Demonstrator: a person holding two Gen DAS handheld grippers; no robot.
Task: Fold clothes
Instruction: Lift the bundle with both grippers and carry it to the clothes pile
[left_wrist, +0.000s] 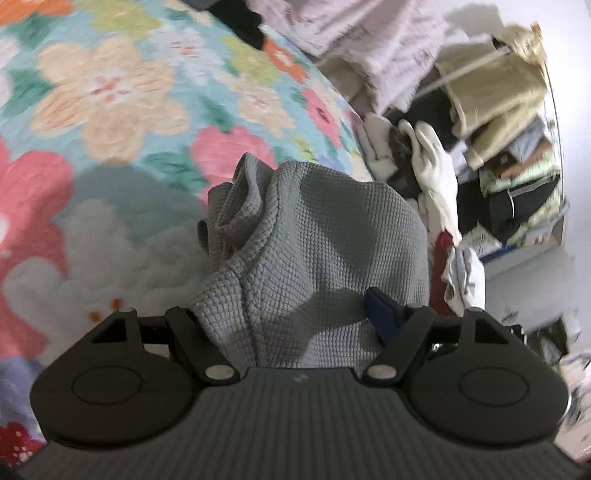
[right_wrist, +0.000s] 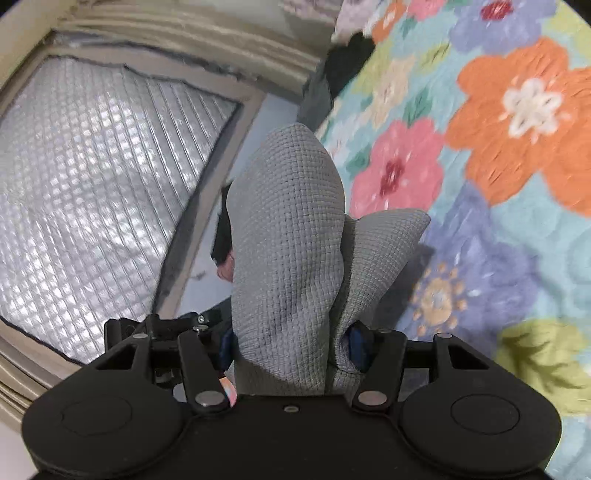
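Together, two grippers, left gripper (left_wrist: 295, 314) and right gripper (right_wrist: 291, 343), each pinch one grey garment (left_wrist: 314, 236) above one floral bedspread (left_wrist: 110, 92).

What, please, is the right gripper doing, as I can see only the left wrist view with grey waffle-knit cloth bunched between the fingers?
Observer: The right gripper is shut on the same grey waffle-knit garment, which bulges up in front of its camera.
Operator: Is anything beside it that I cannot see?
Observer: Yes, a silvery quilted panel in a beige frame fills its left side.
Operator: And on the other side?
Observer: The floral bedspread, with a large orange flower, which is blurred.
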